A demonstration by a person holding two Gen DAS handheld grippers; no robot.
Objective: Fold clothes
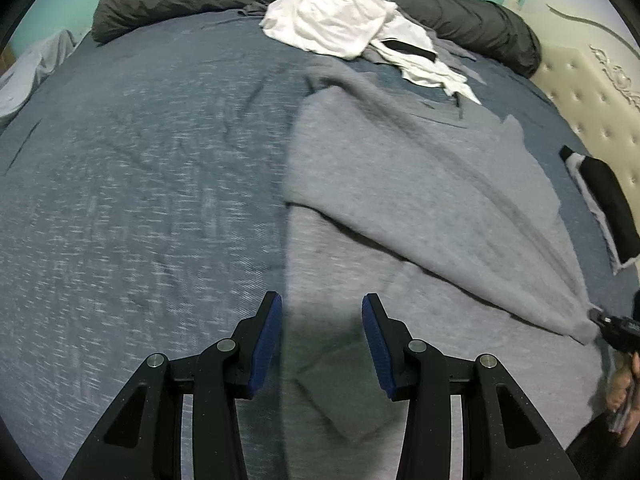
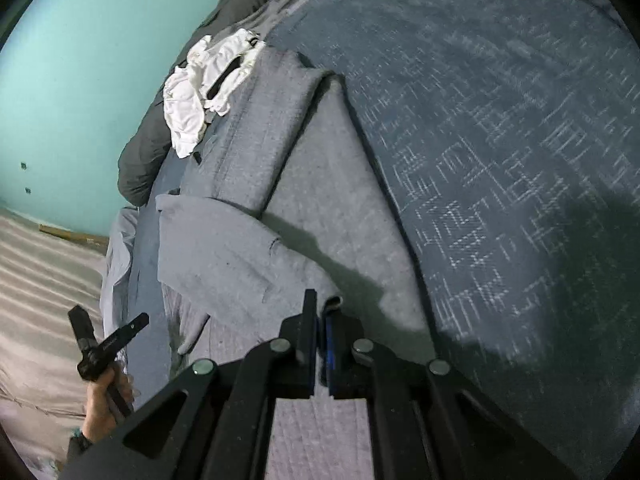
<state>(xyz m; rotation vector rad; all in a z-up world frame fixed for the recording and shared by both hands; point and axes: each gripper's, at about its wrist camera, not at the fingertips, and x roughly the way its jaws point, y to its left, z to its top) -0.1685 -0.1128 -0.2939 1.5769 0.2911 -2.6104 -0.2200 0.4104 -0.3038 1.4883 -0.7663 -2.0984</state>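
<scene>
On the bed (image 1: 120, 200), seen from your left wrist, the grey garment (image 1: 400, 184) lies to the right of centre, one flap lifted and drawn toward the lower right. Your left gripper (image 1: 322, 344) hovers above the garment's near edge with its jaws apart and nothing between them. At the right edge your right gripper (image 1: 600, 320) pinches the pulled corner of the cloth, with your hand (image 1: 624, 392) below it. A white pile (image 1: 332, 20) sits at the far side against a dark duvet (image 1: 480, 24), and a black item (image 1: 608, 204) lies near the headboard (image 1: 592, 92).

From your right wrist, the right gripper (image 2: 320, 320) has its jaws together, clamped on a thin fold of the grey garment (image 2: 248, 168), which stretches away in ridged folds toward the white pile (image 2: 200, 92). Your left gripper (image 2: 108, 332) shows at the lower left, jaws apart, held in your hand (image 2: 108, 404) off the cloth.

The risk is the one-point hold. Only a sliver of fabric sits between the pads, so a hard tug could pull it free. With the left jaws holding nothing, the lifted flap may twist or bunch instead of landing flat. Dragging too far could also slide the whole garment across the cover toward the bed's edge.
</scene>
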